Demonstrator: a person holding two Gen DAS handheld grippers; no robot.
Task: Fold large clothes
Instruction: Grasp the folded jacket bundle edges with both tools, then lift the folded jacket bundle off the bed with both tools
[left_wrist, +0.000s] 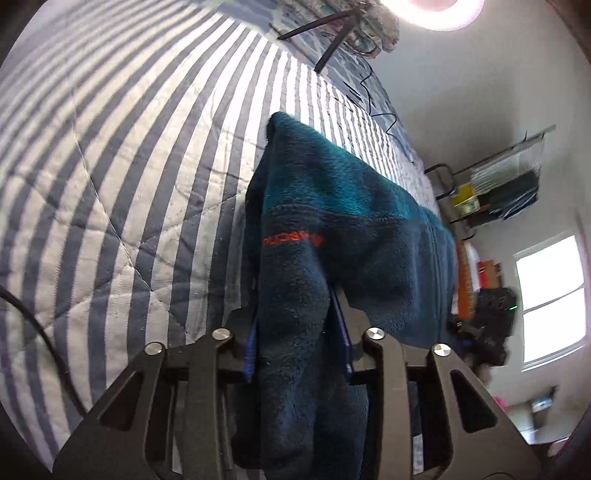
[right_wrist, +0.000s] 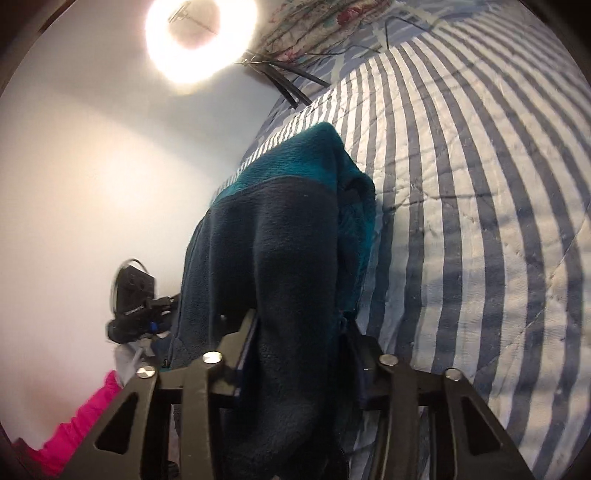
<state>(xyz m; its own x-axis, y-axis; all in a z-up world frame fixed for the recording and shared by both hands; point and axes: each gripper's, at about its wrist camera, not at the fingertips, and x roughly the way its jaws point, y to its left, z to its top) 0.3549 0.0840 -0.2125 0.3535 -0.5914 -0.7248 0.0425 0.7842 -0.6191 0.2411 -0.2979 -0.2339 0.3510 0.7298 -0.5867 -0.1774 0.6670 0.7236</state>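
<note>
Thick navy-and-teal fleece jacket (left_wrist: 332, 229) fills the jaws of the left gripper (left_wrist: 295, 332) and the right gripper (right_wrist: 299, 347), each clamped on a bunched edge, apparently to keep it taut for folding. It stretches away from both cameras, lengthwise above the striped quilted bed (left_wrist: 129, 166).

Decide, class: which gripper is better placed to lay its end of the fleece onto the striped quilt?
Neither clearly. Left gripper and right gripper both have jaws shut on the fleece jacket, beside the striped quilt. Probably lower both together.
</note>
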